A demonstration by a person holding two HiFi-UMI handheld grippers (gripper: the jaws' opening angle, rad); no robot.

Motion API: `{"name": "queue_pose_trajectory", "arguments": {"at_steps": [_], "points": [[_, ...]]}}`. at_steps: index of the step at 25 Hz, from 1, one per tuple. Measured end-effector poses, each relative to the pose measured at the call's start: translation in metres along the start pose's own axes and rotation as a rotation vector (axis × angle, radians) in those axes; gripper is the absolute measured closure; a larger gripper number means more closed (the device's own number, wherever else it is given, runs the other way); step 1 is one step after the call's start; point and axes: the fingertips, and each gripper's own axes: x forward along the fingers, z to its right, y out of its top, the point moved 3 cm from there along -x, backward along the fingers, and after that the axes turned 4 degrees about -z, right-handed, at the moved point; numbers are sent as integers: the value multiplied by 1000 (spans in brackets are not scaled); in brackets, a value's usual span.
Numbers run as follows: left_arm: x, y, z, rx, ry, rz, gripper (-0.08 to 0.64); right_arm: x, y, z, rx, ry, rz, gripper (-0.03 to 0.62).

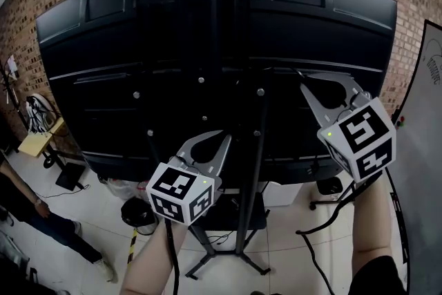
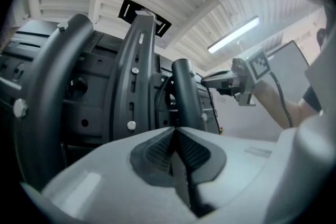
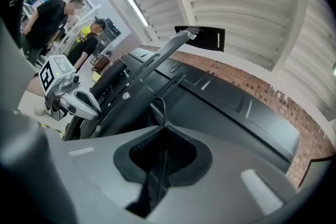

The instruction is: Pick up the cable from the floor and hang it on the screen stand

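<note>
The cable (image 3: 159, 108) is off the floor and up at the back of the black screen (image 1: 103, 65), pinched between the fingers of the right gripper (image 1: 304, 81). In the right gripper view those fingers are closed on it, and only the thin wire keeps the ribbed pads apart. From the fingertips a short stretch of cable rises straight on along the line of the fingers, toward the screen's rear panel. It then bends over to that view's left in a small hook. Its long axis here runs the same way the gripper points. In the head view a thin dark line leads left from the fingertips toward the screen stand (image 1: 257, 169), but it is hard to follow against the black panel.

The left gripper (image 1: 222, 136) is lower and nearer the middle, pointing up at the stand's uprights and well apart from the right one. Its fingers are pressed together, with nothing showing between the pads, and the stand's dark bars rise just beyond their tips.

Down on the pale tiled floor (image 1: 290, 252), beside the stand's foot, sits a dark round thing (image 1: 136, 212) that may be a bucket, and what is in it cannot be made out. A person (image 1: 41, 217) stands at the lower left edge and a whiteboard (image 1: 421, 148) leans in at the right
</note>
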Motion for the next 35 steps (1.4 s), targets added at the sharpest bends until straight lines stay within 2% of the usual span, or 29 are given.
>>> {"name": "queue_pose_trajectory", "arguments": {"at_steps": [5, 11, 15, 17, 20, 26, 31, 35], "points": [[-13, -13, 7, -3, -17, 13, 554, 5, -33, -27, 107, 13, 36, 572], [-38, -44, 24, -24, -31, 12, 554, 4, -36, -44, 226, 18, 134, 572], [-54, -57, 27, -19, -6, 13, 554, 7, -38, -46, 324, 3, 253, 571], [-63, -62, 28, -28, 6, 19, 554, 8, -41, -47, 349, -14, 303, 571], [-77, -71, 27, -35, 23, 8, 554, 8, -44, -52, 337, -66, 340, 563], [-105, -84, 25, -51, 66, -12, 554, -1, -53, -66, 379, -106, 356, 549], [-123, -93, 37, -32, 77, -22, 554, -19, -88, -96, 415, -92, 288, 550], [-138, -106, 45, -36, 92, -42, 555, -33, -122, -138, 481, -43, 251, 551]]}}
